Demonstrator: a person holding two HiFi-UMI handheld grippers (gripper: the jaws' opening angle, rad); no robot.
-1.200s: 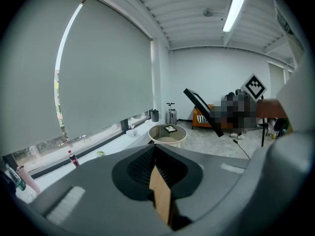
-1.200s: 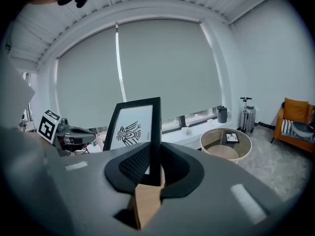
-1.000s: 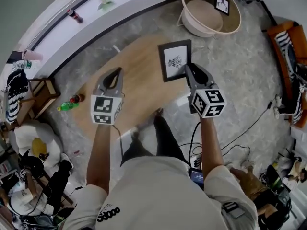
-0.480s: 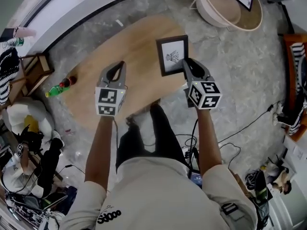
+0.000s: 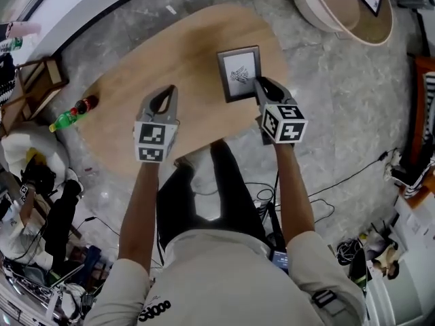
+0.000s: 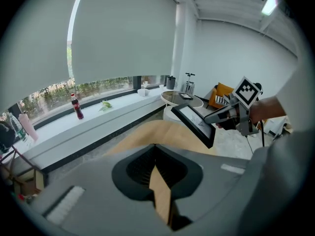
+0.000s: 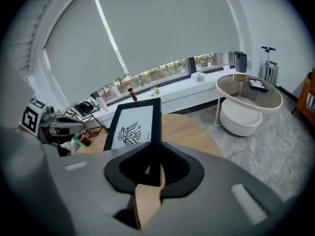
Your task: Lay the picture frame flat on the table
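The head view is looking steeply down onto the table, while both gripper views are looking low across it, all sharing the picture frame.

Left gripper: pitched downward, jaws together, nothing between them. Right gripper: pitched downward, jaws clamped on the picture frame edge.

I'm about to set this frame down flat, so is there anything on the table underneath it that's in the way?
Nothing visible. The picture frame, clamped at its edge in the right gripper, hangs over the wooden table, and no object lies on the wood beneath it. The left gripper is off to the side, apart from the frame.
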